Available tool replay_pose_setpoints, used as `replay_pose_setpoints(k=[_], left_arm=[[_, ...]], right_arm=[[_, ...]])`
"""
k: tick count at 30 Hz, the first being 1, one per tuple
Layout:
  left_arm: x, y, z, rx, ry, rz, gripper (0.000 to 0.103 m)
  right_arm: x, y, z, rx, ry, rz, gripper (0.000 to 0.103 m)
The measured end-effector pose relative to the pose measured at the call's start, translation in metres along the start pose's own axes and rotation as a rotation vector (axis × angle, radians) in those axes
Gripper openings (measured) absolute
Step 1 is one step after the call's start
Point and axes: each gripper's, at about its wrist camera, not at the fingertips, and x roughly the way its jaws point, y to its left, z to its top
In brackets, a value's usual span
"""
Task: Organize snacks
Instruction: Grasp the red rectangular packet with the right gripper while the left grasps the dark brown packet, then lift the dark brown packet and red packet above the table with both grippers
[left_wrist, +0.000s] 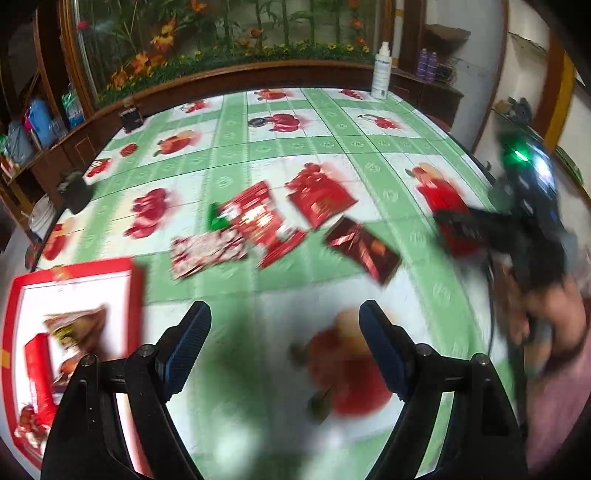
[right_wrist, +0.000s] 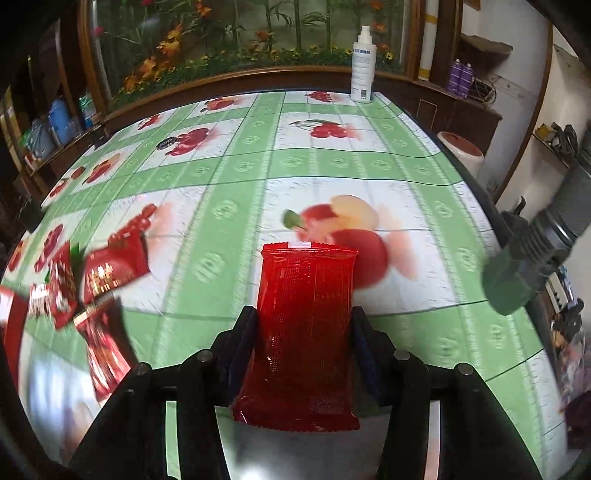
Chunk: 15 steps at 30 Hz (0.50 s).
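— Four loose packets (left_wrist: 280, 225) lay in the left wrist view, bunched mid-table on the fruit-print tablecloth (left_wrist: 236, 177), ahead of the left gripper (left_wrist: 284, 317) and well apart from it. How did its fingers stand?

— Wide apart, nothing between them; only blurred cloth showed in the gap. The red tray (left_wrist: 135, 284) sat down-left, just beside the left finger, with a brown packet (left_wrist: 79, 330) and a red one (left_wrist: 38, 373) already lying in it.

— And the other arm, from that side?

— The right gripper (left_wrist: 480, 236) came in low at the right edge, a red shape at its tip, too smeared to read. I judged the left one nearer the tray, the right one farther off across the table.

— The right wrist view, then?

— There the right gripper (right_wrist: 303, 325) was clamped on a red snack packet (right_wrist: 304, 332), one finger on each long edge. Its long axis ran straight along the fingers, the crimped top end pointing away toward the far side of the table, the bottom end back by the camera. It seemed held clear of the cloth, though I could not be certain.

— And the tray from there?

— Barely a red sliver at the far left edge (right_wrist: 9, 325), beyond the loose packets (right_wrist: 103, 273). So the carry would have to go leftward, I reckoned, past that pile, with the packet travelling broadside.
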Motion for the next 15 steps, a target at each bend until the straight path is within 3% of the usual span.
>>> replay_pose_setpoints(k=[3, 5, 10, 15], left_arm=[[0.025, -0.020, 0.020, -0.061, 0.037, 0.012, 0.083], [0.041, -0.028, 0.029, -0.129, 0.072, -0.020, 0.083], [0.073, -0.040, 0.034, -0.237, 0.132, 0.021, 0.082], [0.085, -0.047, 0.038, -0.268, 0.112, 0.069, 0.082]], right_arm=[[-0.001, -0.006, 0.000, 0.022, 0.002, -0.005, 0.054], [0.000, -0.002, 0.000, 0.005, 0.000, -0.025, 0.055], [0.001, -0.002, 0.002, 0.018, 0.004, -0.017, 0.057], [0.002, -0.002, 0.002, 0.024, 0.006, -0.020, 0.057]])
